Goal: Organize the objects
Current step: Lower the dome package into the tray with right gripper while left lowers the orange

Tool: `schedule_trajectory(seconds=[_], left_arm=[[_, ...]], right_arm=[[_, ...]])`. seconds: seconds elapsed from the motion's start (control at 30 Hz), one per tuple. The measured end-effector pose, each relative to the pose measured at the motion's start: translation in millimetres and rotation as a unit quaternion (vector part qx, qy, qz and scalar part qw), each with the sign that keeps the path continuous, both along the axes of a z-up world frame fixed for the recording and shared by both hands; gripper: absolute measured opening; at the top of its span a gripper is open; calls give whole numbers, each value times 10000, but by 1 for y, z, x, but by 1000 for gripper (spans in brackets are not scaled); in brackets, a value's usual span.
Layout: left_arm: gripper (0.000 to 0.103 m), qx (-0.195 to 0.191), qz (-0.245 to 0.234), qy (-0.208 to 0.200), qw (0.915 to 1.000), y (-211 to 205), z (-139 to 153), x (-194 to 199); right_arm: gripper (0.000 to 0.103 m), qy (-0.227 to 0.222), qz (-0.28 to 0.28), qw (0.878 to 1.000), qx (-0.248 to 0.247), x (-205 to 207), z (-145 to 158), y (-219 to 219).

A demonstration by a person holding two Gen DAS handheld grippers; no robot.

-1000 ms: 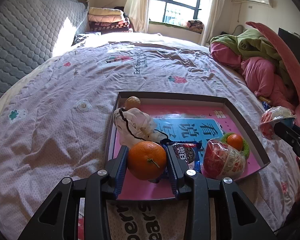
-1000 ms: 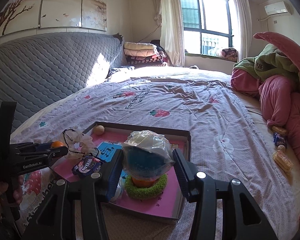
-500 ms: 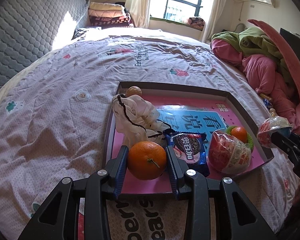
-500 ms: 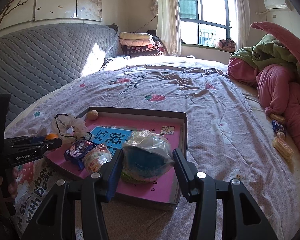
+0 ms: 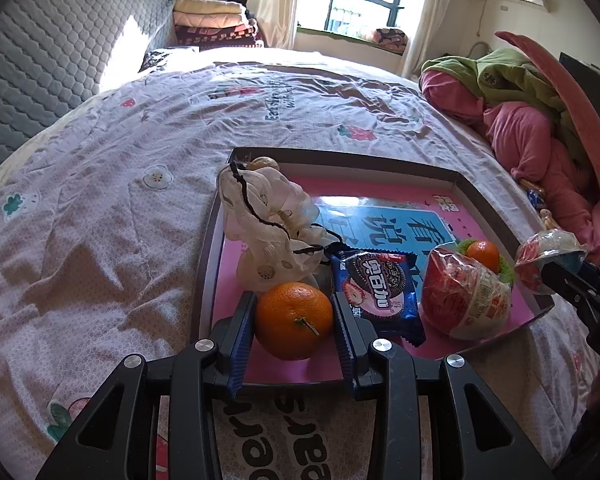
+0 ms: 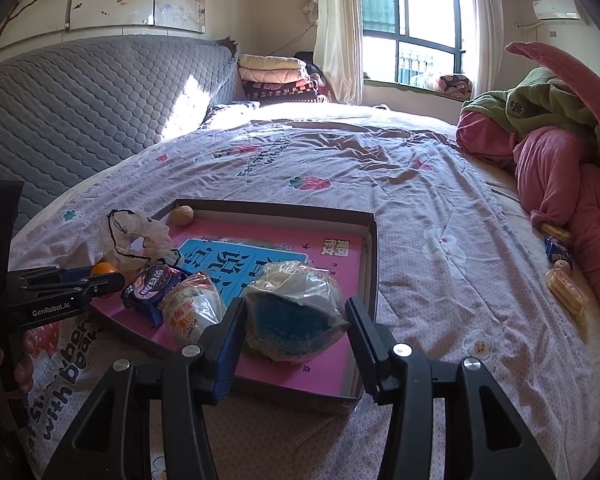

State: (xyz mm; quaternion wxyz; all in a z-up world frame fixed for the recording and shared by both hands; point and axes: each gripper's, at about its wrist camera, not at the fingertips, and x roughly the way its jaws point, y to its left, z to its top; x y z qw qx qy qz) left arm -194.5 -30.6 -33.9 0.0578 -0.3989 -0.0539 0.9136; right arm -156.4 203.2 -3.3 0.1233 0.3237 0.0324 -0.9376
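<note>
Over one tray [image 5: 476, 190], two grippers grasp: left [image 5: 294, 322] an orange [image 5: 293, 321], right [image 6: 296, 322] a bag [image 6: 294, 312].

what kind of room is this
Most likely a home bedroom. The tray sits on a wide bed with a floral bedspread, backed by a quilted grey headboard, with folded blankets stacked by the curtained window.

The left hand-held gripper [image 6: 100, 280] bears "GenRobot.AI" on its side. Beside the tray [image 6: 370, 248], the bedspread [image 6: 340, 152] reads "with bear". The tray's floor shows large Chinese characters on blue. The biscuit packet [image 5: 374, 290] carries Chinese lettering, too small to read.
</note>
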Motion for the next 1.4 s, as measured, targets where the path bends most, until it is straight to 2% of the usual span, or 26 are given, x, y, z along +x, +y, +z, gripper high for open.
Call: schedule_trajectory(seconds=[0.73,1.4], left_arm=[[38,7,-12,-29,10000,1,-7,-7],[38,49,-20,-49,10000,0,-11,-12]], right_arm=[[50,28,-128,9999,15,-4,-1,6],[50,-269,-66,9993,263,-8,-20,-2]])
